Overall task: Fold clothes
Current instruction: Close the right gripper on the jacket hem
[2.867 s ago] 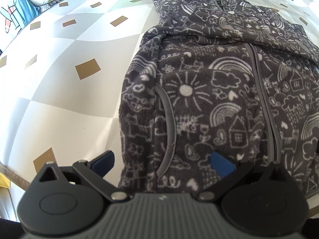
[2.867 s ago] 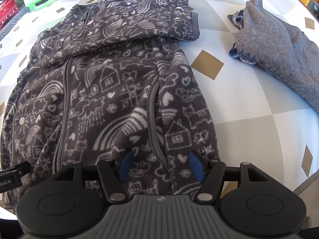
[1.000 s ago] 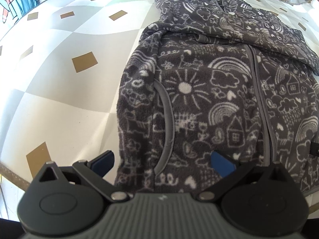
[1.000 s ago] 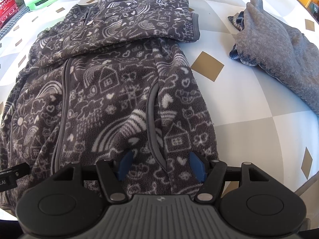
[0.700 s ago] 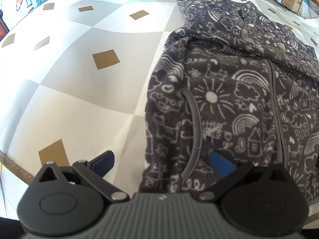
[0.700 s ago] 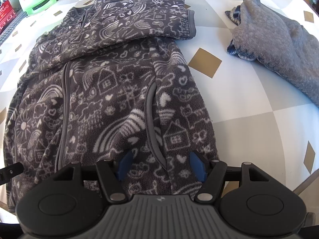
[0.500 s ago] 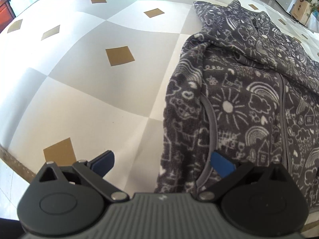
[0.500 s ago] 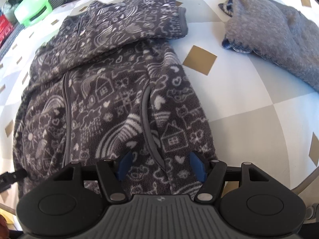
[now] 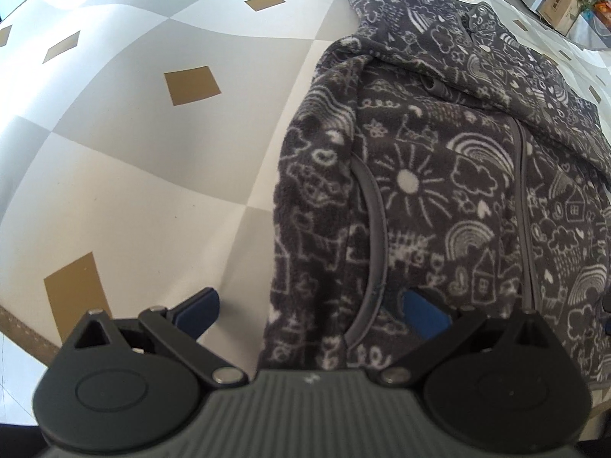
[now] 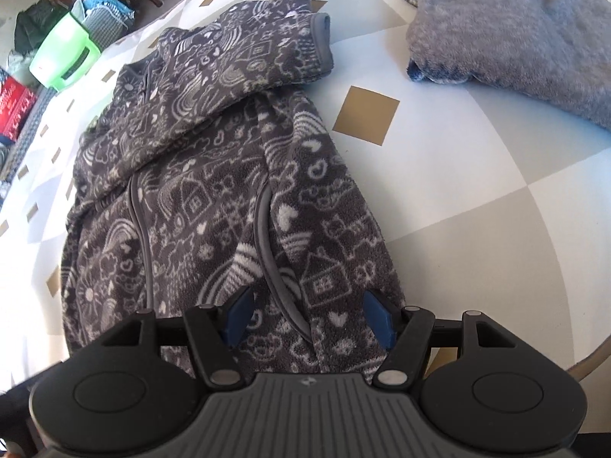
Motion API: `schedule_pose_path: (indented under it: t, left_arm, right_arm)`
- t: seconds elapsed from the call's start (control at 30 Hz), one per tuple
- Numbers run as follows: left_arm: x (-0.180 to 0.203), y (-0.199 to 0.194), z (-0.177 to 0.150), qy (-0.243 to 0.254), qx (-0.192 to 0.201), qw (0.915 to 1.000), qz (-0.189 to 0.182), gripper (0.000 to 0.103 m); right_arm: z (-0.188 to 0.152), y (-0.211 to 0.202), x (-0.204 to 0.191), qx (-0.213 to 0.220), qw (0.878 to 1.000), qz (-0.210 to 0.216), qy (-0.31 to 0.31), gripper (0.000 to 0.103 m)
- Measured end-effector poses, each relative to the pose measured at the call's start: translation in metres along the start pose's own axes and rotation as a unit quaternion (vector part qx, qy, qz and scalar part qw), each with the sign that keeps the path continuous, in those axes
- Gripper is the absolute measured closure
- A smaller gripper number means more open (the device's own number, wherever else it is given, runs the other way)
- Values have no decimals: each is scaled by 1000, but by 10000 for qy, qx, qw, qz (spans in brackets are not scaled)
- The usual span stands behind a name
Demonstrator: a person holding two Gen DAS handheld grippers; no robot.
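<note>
A dark grey fleece jacket [image 9: 439,198] with white doodles lies zipped and face up on the checked tablecloth [image 9: 152,175], a sleeve folded across its chest. My left gripper [image 9: 311,311] hovers open and wide at the jacket's bottom left corner: one finger is over bare cloth, the other over the fleece by the pocket seam. In the right wrist view the same jacket [image 10: 214,198] fills the middle. My right gripper [image 10: 308,316] stands open over its bottom right hem, straddling the pocket seam, and its pads do not press the fabric.
A plain grey fleece garment [image 10: 515,30] lies bunched at the far right of the table. A green plastic tub [image 10: 65,61] and clutter stand beyond the far left edge. The table's near edge [image 9: 23,328] runs just under both grippers.
The left gripper has slid left, so the jacket's left edge now sits between its fingers. The right gripper has shifted and rolled, tilting its view. Both stay open.
</note>
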State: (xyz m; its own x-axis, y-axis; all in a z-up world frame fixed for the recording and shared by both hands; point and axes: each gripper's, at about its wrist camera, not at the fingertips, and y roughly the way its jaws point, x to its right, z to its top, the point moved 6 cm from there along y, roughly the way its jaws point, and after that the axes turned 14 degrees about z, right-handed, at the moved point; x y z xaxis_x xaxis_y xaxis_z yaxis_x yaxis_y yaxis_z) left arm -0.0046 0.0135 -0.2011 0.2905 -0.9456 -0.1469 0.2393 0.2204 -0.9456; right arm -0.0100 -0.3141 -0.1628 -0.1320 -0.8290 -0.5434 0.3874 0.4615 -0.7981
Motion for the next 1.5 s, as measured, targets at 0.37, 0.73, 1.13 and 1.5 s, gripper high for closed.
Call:
schedule_pose_path:
  t: [0.37,0.73,1.13,1.5]
  left_arm:
    - [7,-4,-3,186,51,9998,-27,0]
    - [18,-4,-1,352,157,9993,-16,0]
    - [35,-13,4,400,622,9973,17,14]
    - [29,-28,15,-7,704,9974,-177,59]
  right_arm:
    - [8,-18,13,469,9983,-108,336,42]
    - [-4,-6,7,131,9995,-272,-123,38]
    - [-25,13,-25,-46,9947,-134,-1023,72]
    - [-21,-6,-46,29,9926,175,-1199,81]
